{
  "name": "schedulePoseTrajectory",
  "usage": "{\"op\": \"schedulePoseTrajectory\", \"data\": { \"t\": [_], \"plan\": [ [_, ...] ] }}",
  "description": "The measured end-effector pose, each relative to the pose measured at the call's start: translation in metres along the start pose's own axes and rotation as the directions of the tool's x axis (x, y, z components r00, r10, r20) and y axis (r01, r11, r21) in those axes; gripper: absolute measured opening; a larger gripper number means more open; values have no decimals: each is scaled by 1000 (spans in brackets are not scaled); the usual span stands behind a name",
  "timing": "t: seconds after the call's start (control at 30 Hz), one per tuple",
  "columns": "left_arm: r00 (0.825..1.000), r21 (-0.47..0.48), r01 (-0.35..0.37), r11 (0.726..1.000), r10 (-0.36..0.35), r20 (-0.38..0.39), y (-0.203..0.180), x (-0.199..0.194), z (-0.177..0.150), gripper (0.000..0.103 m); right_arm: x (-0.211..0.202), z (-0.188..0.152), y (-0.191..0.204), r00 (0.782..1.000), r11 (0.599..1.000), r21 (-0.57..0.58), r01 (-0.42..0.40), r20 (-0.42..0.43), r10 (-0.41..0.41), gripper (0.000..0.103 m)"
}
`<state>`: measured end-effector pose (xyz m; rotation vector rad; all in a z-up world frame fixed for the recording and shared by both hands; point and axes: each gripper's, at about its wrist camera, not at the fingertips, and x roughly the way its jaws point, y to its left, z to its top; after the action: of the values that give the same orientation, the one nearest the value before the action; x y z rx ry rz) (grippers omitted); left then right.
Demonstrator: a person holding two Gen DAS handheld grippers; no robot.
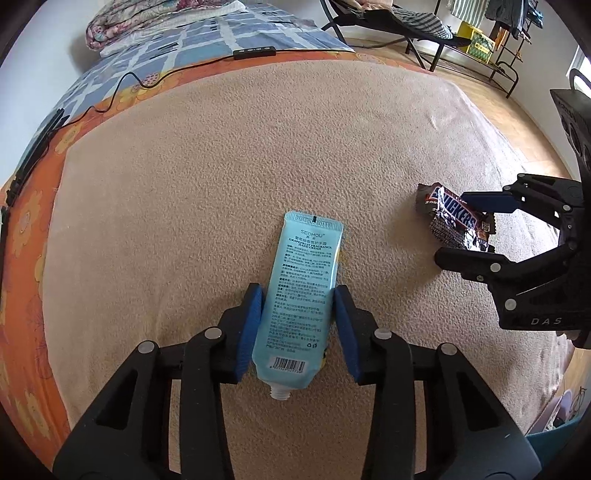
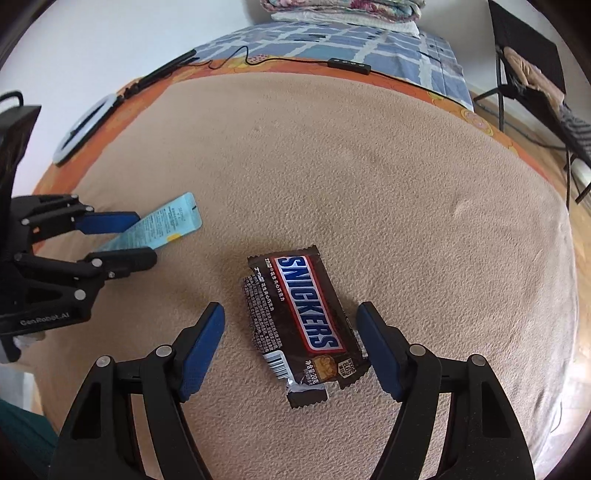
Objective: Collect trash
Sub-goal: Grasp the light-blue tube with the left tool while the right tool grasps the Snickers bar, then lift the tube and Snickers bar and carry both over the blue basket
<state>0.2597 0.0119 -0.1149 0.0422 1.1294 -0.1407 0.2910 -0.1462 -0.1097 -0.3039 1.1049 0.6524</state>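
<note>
Tan blanket (image 2: 369,177) bare beyond hand cream tube (image 1: 299,295) and Snickers wrapper (image 2: 303,325); black cable (image 2: 280,59) and remote along far edge

Bed fills most of both views, topped with a tan fleece blanket (image 1: 258,155) over an orange flowered sheet (image 1: 29,229). Blue checked cover (image 2: 332,42) farther back, a folded floral quilt (image 1: 147,18) at the head. Black cable with an inline remote (image 1: 255,51) crosses the bed. Ring light (image 2: 83,127) lies near the edge. White wall (image 2: 110,33) behind. Wooden floor (image 1: 517,122), black folding chair (image 1: 406,22), daylight.
</note>
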Motion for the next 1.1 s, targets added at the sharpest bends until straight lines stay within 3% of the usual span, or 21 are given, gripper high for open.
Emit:
{"op": "schedulePoseTrajectory", "data": {
  "t": [0.1, 0.13, 0.27, 0.37, 0.6, 1.1],
  "plan": [
    [1000, -12, -4, 1000, 4, 12, 0, -2, -2, 37, 0, -2, 7, 998, 997, -45, 56, 5, -55, 56],
    [1000, -20, -3, 1000, 4, 17, 1, -3, -3, 37, -1, -3, 7, 998, 997, -48, 57, 8, -57, 54],
    [1000, -42, -1, 999, 2, 30, 1, -6, -5, 36, -7, -8, 5, 999, 998, -44, 51, 18, -51, 25],
    [999, -44, -6, 999, 8, 41, 0, -11, -7, 36, -9, -8, 7, 999, 998, -36, 46, 27, -45, 14],
    [998, -61, -3, 998, 6, 57, 0, -24, -9, 36, -19, -10, 5, 998, 1000, 5, 29, 56, -30, 8],
    [992, -39, -4, 999, 9, 128, -14, -91, -32, 36, -75, -18, 23, 992, 1000, 25, -5, 129, 2, 8]
  ]
}}
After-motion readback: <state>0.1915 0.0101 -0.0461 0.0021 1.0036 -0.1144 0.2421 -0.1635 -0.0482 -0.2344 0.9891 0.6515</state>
